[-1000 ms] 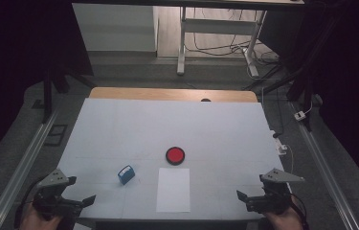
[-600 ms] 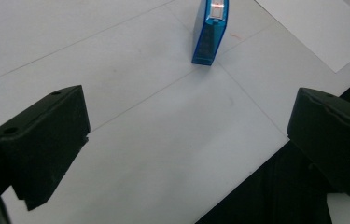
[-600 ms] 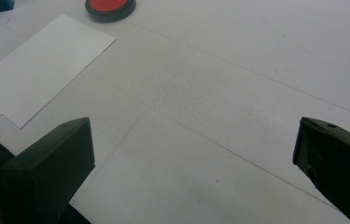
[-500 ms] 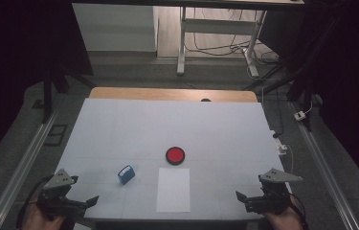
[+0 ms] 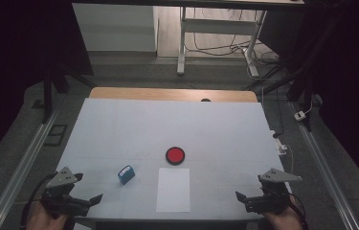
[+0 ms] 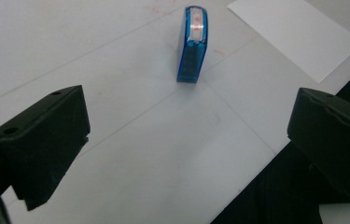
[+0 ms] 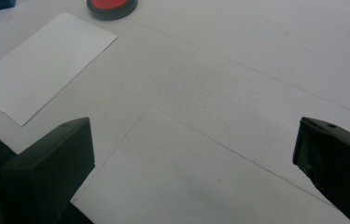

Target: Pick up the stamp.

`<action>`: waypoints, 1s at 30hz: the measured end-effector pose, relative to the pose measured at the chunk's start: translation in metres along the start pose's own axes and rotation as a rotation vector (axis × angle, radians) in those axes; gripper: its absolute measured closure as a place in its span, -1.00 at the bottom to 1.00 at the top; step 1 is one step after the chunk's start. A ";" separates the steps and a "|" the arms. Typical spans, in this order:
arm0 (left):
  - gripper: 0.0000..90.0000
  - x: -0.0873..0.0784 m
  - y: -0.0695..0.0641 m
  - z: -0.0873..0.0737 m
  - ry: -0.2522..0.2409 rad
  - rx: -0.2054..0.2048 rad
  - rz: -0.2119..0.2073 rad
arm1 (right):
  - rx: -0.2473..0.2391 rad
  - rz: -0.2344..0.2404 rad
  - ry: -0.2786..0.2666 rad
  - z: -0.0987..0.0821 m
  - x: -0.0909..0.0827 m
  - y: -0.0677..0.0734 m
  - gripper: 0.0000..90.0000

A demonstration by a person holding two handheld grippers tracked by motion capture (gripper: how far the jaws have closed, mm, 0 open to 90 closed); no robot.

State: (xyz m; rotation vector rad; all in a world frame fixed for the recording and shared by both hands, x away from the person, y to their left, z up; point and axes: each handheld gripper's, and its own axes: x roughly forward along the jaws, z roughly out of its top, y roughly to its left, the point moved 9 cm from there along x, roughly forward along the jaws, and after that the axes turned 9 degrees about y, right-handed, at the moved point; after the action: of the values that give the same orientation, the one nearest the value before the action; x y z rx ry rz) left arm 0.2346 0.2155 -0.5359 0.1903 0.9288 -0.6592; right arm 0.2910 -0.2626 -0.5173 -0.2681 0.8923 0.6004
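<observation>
We hold the left gripper [image 5: 88,201] low over the near left corner of the white table [image 5: 119,124], its two black jaws spread wide apart with nothing between them. In the left gripper view, the small blue translucent plastic stamp [image 6: 192,44] stands on the table ahead of the left gripper [image 6: 186,140], apart from both jaws, with the corner of the white rectangular sheet of paper [image 6: 298,32] beyond it to the right. From the high view the stamp [image 5: 126,174] sits just left of the paper [image 5: 173,189], near but not touching it, and the round red ink pad in its black case [image 5: 174,155] lies just past the paper's far edge. Our right gripper [image 5: 244,199] hovers at the near right corner of the table, well apart from these things; its jaws also stand wide open and empty. In the right gripper view, the right gripper [image 7: 191,154] faces bare tabletop, with the paper [image 7: 42,65] and the ink pad [image 7: 112,5] farther off to the upper left.
</observation>
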 end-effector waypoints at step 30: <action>-1.00 0.040 0.000 0.034 0.037 0.061 0.006 | 0.003 0.017 0.013 0.000 0.002 0.000 -1.00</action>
State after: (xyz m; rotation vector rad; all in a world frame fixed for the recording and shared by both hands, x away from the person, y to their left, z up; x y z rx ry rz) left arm 0.2749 0.1832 -0.5471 0.2600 0.9436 -0.6811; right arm 0.2913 -0.2618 -0.5187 -0.2621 0.9084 0.6138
